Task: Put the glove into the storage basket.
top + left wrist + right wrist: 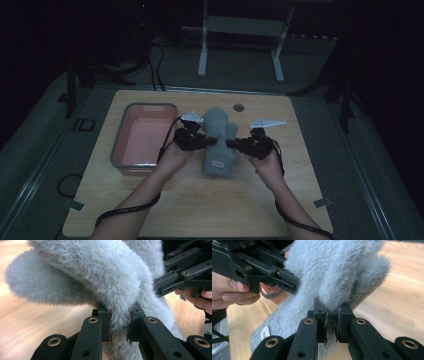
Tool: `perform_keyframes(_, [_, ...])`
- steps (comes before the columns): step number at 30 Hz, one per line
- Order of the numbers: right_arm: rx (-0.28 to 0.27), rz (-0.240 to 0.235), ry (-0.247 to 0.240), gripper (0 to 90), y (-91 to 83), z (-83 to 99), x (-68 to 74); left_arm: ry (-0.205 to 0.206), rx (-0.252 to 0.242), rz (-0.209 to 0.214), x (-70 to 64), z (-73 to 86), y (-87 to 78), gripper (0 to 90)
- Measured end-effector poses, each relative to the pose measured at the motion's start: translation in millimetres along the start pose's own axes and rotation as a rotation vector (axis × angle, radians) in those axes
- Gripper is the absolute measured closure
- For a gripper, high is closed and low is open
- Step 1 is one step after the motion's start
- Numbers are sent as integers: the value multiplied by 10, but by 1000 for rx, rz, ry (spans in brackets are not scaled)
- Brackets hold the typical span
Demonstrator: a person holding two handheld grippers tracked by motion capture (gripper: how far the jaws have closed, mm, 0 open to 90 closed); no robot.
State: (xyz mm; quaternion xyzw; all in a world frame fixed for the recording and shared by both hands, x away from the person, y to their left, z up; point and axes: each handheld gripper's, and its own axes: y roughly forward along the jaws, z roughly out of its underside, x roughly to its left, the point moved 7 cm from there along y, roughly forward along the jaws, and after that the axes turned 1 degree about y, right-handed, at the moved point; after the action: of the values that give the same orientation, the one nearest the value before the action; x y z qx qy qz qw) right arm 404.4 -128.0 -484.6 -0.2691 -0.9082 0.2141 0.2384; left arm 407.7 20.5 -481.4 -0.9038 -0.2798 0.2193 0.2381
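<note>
A fuzzy grey mitten [219,140] with a small label near its cuff is held at the middle of the wooden table [200,210]. My left gripper [206,141] is shut on the mitten's left edge, and its jaws pinch the fuzzy fabric [120,322]. From the other side, my right gripper [231,143] is shut on the mitten's right edge, near the thumb [333,312]. The left gripper view takes in the right gripper [185,277] and a hand beyond the mitten. In the right gripper view the left gripper [294,286] reaches the mitten [337,272] at upper left.
A grey bin with a pink inside [118,150] stands on the table just left of my left hand. A round hole [238,107] sits near the table's far edge. Cables trail from both grippers across the front of the table. A white frame stands on the floor behind.
</note>
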Motion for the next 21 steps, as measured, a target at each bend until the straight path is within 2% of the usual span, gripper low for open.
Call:
perform_keyframes(5, [-15,-30,-18,819,85,-247,140,7,-22,-26,116,-97,-249,786])
perform_keyframes(11, [-12,-58,-46,820,291,-470,301,12,-21,-69,297,-112,-521,786])
perform_keyframes(16, [-3,-105,-53,820,486,-649,451,-5,-33,-100,454,-96,-782,786])
perform_keyframes(21, [4,-124,-78,820,681,-831,616,-22,-42,-134,625,-80,-1051,786])
